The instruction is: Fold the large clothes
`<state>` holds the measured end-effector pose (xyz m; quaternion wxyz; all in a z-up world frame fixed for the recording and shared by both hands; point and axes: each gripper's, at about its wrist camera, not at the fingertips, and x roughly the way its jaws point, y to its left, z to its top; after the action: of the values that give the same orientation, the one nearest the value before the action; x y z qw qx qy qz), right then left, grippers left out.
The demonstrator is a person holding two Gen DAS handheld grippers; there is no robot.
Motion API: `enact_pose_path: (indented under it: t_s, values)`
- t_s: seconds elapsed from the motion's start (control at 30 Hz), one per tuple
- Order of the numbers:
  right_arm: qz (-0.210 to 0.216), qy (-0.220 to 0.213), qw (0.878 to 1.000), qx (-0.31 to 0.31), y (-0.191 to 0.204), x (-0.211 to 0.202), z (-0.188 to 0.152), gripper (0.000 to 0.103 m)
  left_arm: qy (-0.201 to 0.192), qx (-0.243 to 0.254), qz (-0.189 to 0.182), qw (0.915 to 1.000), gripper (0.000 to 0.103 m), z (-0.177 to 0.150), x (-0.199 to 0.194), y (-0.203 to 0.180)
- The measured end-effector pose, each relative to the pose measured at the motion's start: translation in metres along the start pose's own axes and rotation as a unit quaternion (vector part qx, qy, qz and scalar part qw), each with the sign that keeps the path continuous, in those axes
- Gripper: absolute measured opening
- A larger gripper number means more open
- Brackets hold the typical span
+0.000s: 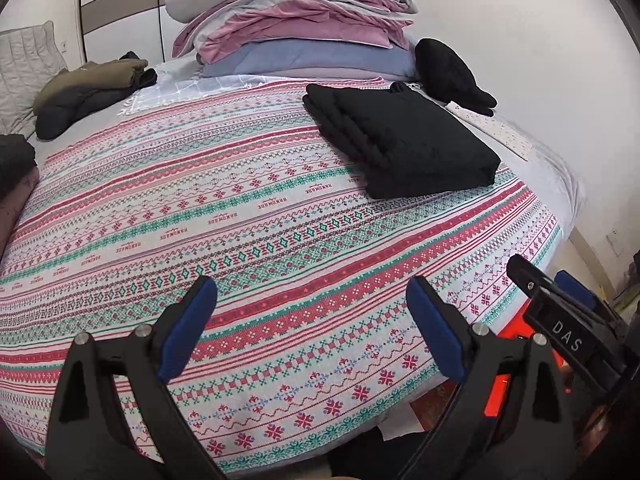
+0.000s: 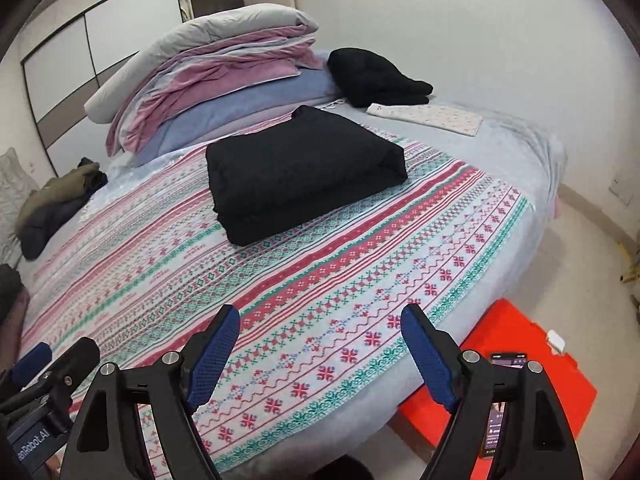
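A black garment [image 1: 404,140] lies folded into a thick rectangle on the patterned bed cover [image 1: 240,240], toward the far right; it also shows in the right wrist view [image 2: 304,172]. My left gripper [image 1: 312,300] is open and empty, held above the near edge of the bed. My right gripper [image 2: 320,328] is open and empty, also above the near edge, well short of the garment. The right gripper's side shows in the left wrist view [image 1: 560,312].
A stack of folded quilts and pillows [image 1: 296,28] stands at the head of the bed. An olive and dark jacket heap [image 1: 80,92] lies far left. A black bundle [image 2: 376,76] and a floral cloth [image 2: 428,118] lie far right. A red box [image 2: 512,368] with a phone [image 2: 500,400] sits on the floor.
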<state>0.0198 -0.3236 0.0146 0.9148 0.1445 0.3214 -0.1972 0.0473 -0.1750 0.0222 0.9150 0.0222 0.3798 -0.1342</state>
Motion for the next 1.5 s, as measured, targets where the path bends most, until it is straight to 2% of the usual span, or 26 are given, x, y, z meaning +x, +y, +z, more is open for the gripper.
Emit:
enact_pose_path:
  t_s: [0.37,0.57,1.5]
  values:
    - [-0.015,0.006,1.000,-0.008,0.006,0.010,0.000,0.084,-0.005,-0.014,0.005,0.9999,0.095,0.000,0.012,0.007]
    - [-0.035,-0.007,0.999,-0.027,0.016,0.006,-0.001,0.084,0.015,-0.016,-0.004,0.9998,0.095,-0.003,0.020,0.007]
    - [-0.050,-0.002,0.998,-0.026,0.016,0.008,-0.002,0.084,0.018,-0.017,-0.017,0.9995,0.095,-0.005,0.022,0.003]
